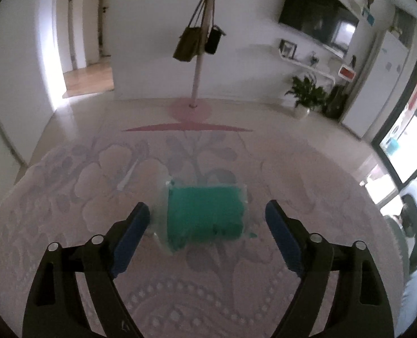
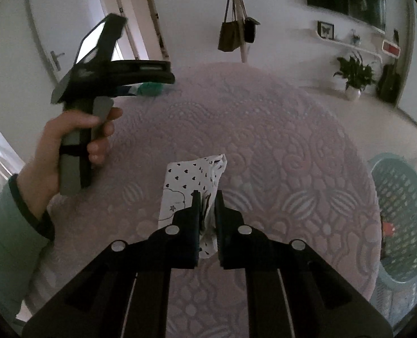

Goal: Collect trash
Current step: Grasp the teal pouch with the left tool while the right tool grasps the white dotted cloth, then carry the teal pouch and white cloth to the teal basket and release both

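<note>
A green packet in clear plastic wrap (image 1: 205, 214) lies on the pink embossed round tablecloth (image 1: 67, 191). My left gripper (image 1: 207, 211) is open, its blue pads on either side of the packet, just above it. In the right wrist view the left gripper (image 2: 152, 84) shows at the far left over the same green packet (image 2: 150, 88). My right gripper (image 2: 207, 197) is shut on a white wrapper with black hearts (image 2: 188, 186), held above the tablecloth (image 2: 278, 155).
A teal mesh basket (image 2: 403, 219) stands beside the table at the right, with something red inside. A thin white strip (image 1: 128, 177) lies on the cloth left of the packet. Beyond the table stand a coat rack with bags (image 1: 200, 42) and a potted plant (image 1: 304, 95).
</note>
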`<state>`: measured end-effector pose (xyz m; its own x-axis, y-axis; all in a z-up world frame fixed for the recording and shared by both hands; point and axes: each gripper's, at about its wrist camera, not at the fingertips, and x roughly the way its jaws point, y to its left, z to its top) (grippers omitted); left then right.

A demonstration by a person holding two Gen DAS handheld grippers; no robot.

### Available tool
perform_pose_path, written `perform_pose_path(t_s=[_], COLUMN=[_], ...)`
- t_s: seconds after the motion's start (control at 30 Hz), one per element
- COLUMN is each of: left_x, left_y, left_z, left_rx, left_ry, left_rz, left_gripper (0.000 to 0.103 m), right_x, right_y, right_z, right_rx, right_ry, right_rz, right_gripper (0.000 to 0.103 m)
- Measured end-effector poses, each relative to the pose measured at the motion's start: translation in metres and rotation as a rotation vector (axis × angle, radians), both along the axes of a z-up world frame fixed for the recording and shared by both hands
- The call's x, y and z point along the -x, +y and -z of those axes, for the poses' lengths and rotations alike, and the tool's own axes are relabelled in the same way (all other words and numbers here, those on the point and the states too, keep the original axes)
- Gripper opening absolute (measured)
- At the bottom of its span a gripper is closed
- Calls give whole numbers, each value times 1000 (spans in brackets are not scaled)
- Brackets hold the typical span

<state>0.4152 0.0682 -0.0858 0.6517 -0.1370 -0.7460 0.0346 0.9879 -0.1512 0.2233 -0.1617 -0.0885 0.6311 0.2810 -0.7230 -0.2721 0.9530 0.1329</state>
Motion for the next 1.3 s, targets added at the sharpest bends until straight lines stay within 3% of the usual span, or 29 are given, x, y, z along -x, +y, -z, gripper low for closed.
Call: perform_pose_path(t_s=[0.07, 0.13, 0.23, 0.37, 0.57, 0.73, 1.1, 1.3], left_x=[0, 0, 1, 18, 68, 103, 154, 160], left_y=[-3, -6, -11, -19, -25, -39, -152, -229], left_z=[-1, 0, -2, -12, -30, -49, -106, -103], left_rx=[-25, -54, -86, -64, -46, -25, 71, 145], left_ry=[-5, -2, -13, -59, -107, -149, -270, -245], left_rz=[-13, -11, 11, 54, 151, 221, 434, 544], left_gripper=[75, 56, 51, 50, 50, 50, 50, 51], right_x=[0, -1, 0, 3, 0, 12, 52, 61], right_y=[3, 0, -9, -24, -61, -90, -170, -231], right_z=[0, 1, 0, -5, 0, -15, -82, -90], right_rx=[0, -17, -66, -144, -339, -369, -233, -142], right_ry=[-7, -2, 9, -13, 68, 33, -195, -242], right_rz=[-5, 5, 20, 12, 18, 84, 334, 519], right_gripper=[8, 8, 8, 8, 7, 7, 7, 7])
